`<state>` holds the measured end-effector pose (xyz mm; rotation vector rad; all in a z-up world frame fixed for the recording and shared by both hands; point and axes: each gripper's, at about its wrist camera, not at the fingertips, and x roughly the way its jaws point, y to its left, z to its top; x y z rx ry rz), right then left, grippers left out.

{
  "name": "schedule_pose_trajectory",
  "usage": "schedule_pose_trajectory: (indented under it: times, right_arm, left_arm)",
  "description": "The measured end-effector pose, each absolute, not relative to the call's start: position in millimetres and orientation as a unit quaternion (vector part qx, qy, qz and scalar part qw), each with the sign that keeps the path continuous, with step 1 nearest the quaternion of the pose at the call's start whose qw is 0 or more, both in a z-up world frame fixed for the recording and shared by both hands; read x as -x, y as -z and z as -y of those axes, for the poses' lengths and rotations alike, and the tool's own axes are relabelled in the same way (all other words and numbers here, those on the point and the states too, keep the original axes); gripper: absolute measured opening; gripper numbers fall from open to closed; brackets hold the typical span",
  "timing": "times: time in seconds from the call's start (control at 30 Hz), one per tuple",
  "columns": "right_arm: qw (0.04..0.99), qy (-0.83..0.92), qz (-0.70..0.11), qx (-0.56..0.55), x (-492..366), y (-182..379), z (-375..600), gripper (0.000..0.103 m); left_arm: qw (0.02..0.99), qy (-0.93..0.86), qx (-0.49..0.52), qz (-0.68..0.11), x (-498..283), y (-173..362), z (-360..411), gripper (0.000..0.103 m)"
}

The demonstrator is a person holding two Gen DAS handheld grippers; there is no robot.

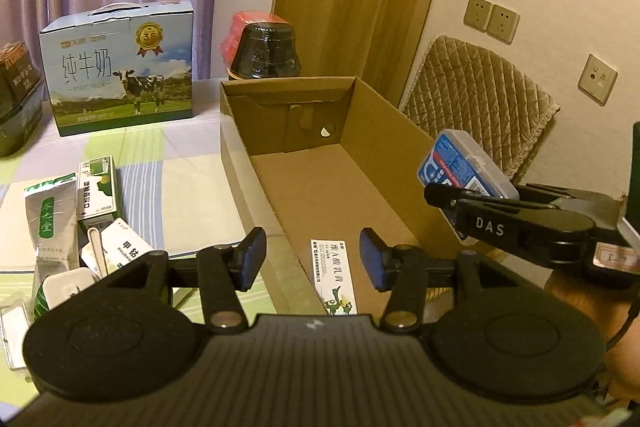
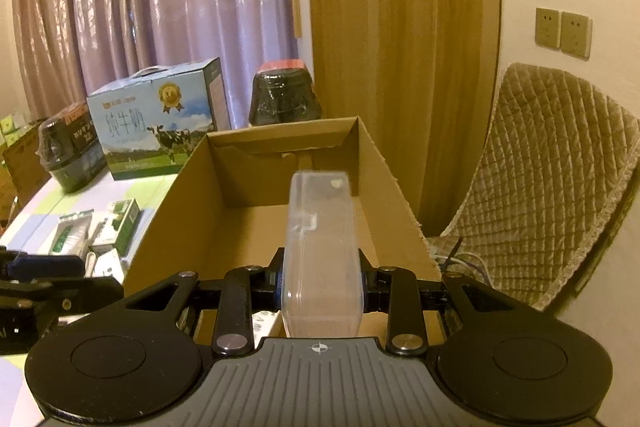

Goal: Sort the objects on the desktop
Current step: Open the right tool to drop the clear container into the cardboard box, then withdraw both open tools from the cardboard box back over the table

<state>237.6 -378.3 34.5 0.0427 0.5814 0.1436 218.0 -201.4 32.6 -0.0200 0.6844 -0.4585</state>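
Observation:
An open cardboard box (image 1: 320, 187) stands on the table, and a slim white carton with green print (image 1: 334, 277) lies on its floor at the near end. My left gripper (image 1: 312, 259) hovers open above that carton, its blue pads well clear of it on both sides. My right gripper (image 1: 440, 183) is shut on a clear plastic case with a blue label (image 1: 464, 163) and holds it over the box's right wall. In the right wrist view the case (image 2: 320, 227) sticks out forward between the pads, above the inside of the cardboard box (image 2: 172, 227).
Small medicine boxes and packets (image 1: 96, 187) lie on the checked tablecloth left of the box. A blue milk carton case (image 1: 120, 67) and a black wrapped container with a red lid (image 1: 264, 51) stand behind. A quilted chair back (image 1: 480, 87) is to the right.

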Motion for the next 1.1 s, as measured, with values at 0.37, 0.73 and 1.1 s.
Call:
schedule_pose_trajectory:
  times: [0.37,0.73,1.1]
  right_arm:
    - [0.957,-0.069,-0.28,-0.017,-223,-41,371,0.052]
    - [0.965,-0.078,-0.251,-0.024,-183,-72,350,0.069]
    - [0.965,-0.121,-0.23,-0.044,-124,-84,308,0.092]
  left_arm:
    - [0.917,0.213,0.019,-0.338,-211,-32,183,0.051]
    - [0.923,0.193,0.027,-0.333,-185,-43,151,0.062]
    - [0.931,0.163,0.027,-0.325,-147,-50,97,0.079]
